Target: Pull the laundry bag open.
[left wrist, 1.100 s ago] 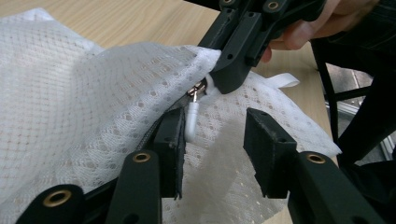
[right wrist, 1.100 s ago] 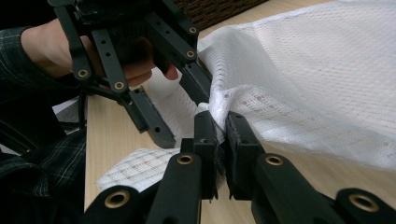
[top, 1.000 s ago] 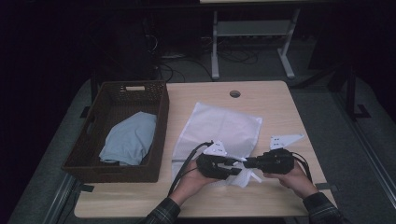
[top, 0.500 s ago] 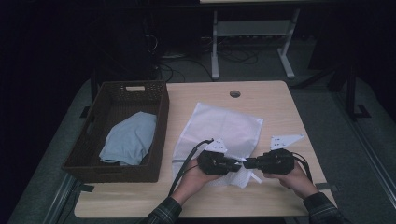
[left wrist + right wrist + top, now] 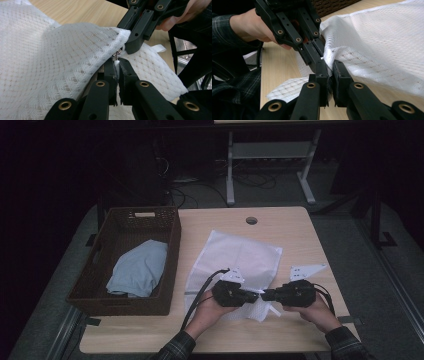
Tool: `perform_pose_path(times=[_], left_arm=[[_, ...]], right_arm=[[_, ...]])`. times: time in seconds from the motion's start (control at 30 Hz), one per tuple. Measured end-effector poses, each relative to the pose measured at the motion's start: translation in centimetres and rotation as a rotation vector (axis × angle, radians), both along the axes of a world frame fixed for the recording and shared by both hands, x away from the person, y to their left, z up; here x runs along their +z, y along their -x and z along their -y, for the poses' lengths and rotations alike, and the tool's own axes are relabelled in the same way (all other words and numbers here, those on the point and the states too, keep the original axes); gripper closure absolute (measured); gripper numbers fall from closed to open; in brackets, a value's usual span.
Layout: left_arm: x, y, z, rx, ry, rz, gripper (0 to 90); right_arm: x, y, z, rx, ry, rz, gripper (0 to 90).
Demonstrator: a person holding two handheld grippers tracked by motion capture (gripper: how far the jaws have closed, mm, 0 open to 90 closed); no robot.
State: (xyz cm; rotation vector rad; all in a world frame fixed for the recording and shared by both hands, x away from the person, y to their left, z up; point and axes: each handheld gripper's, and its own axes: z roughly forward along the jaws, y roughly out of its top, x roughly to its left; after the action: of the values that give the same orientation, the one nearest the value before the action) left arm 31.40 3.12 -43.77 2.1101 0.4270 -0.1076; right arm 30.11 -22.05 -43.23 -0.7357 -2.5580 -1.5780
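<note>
White mesh bag (image 5: 240,260) near table's (image 5: 300,230) front edge, basket (image 5: 170,250) just beside

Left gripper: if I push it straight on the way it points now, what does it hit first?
Most likely the right gripper. The left gripper, just closed on the white mesh bag at its zipper pull, points tip to tip at it, almost touching.

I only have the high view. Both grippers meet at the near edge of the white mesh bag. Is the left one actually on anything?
Observer: Yes. The left gripper has just closed on a small white tab beside the zipper pull of the mesh bag.
Operator: And the right?
Observer: The right gripper is shut on the bag's edge.
Operator: Bag flat there?
Observer: No, that edge is lifted off the table.
</note>
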Motion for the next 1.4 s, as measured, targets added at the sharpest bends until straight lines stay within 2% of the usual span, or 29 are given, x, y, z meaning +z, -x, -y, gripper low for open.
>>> perform_pose_path(times=[0.27,1.4], left_arm=[[0.1,0.0,-0.2,0.005,0.004,-0.012,86.3],[0.2,-0.2,-1.2,0.022,0.004,-0.021,86.2]], right_arm=[[0.0,0.0,0.0,-0.003,0.014,0.012,83.9],[-0.2,-0.1,0.8,-0.020,0.019,0.000,83.9]])
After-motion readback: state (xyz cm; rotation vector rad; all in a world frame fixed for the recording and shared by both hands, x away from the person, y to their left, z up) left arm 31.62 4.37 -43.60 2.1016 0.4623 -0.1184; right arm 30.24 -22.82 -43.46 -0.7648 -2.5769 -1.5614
